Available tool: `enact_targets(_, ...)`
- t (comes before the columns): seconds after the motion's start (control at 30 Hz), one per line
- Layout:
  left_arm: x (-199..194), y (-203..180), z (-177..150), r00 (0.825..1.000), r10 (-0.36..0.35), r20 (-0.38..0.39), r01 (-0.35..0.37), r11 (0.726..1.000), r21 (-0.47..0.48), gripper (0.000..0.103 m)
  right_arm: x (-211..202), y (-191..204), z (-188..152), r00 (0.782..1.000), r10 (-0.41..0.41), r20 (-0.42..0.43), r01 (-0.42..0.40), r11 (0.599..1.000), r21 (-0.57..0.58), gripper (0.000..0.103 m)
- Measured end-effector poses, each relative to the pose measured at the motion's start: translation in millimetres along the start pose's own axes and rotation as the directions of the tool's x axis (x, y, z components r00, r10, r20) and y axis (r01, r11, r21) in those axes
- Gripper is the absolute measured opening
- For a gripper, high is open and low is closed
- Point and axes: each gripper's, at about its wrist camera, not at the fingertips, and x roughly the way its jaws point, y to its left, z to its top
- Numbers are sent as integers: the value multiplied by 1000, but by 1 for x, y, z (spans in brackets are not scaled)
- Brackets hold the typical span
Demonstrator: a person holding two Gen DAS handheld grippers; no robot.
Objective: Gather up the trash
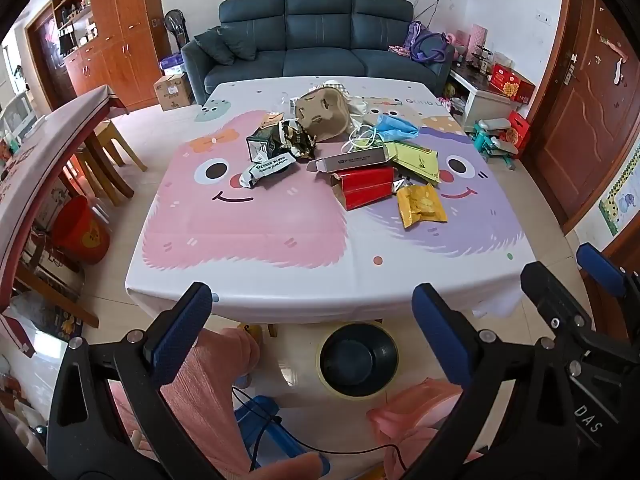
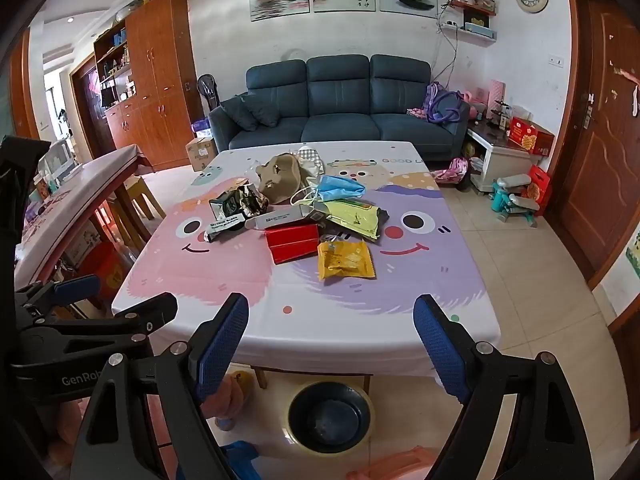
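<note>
Both grippers hang short of the near edge of the table [image 1: 248, 300], above the floor. The left gripper [image 1: 312, 336] has its blue pads spread wide with nothing between them. The right gripper [image 2: 331, 344] is just beside it, its pads spread wide as well and holding nothing.

The trash sits in a loose heap around the middle of the table, toward the far edge, well apart from both grippers. At the left end of the heap lies a crumpled black and white wrapper [image 1: 269, 168], with a dark foil pack [image 1: 264, 145] just behind it. Behind those, nearer the far edge, is a rumpled tan paper bag [image 1: 322, 114]. In the middle a long grey box [image 1: 352, 160] lies open, touching a red box [image 1: 366, 186] on its near side. A blue face mask [image 1: 394, 128] rests behind them with white cord [image 1: 360, 140] beside it. To the right come a yellow-green packet [image 1: 416, 160] and, nearest the front, a yellow snack wrapper [image 1: 420, 205].

On the floor below the near edge stands a bin [image 1: 358, 360] lined with a dark bag, between the two grippers.
</note>
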Motion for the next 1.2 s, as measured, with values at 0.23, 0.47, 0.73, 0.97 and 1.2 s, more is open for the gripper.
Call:
enact_targets(0.23, 0, 0, 1, 1000, 13, 5, -12, 1000, -10, 99, 2, 4, 1, 1000, 2, 1, -2, 1000, -14, 86)
enact_targets(0.47, -3, 4, 3, 1000, 1, 6, -1, 1000, -7, 96, 4, 11, 5, 1000, -5, -4, 5, 1000, -6, 86)
enact_targets(0.73, 0, 3, 0, 1000, 4, 5, -4, 1000, -13, 95, 5, 4, 2, 1000, 4, -3, -4, 1000, -12, 86)
enact_targets(0.97, 0, 4, 0, 1000, 4, 4, -4, 1000, -14, 95, 6, 4, 2, 1000, 5, -4, -5, 1000, -12, 86)
enact_targets(1.2, 0, 4, -1, 1000, 4, 2, -4, 1000, -12, 95, 8, 5, 2, 1000, 3, -6, -4, 1000, -13, 86)
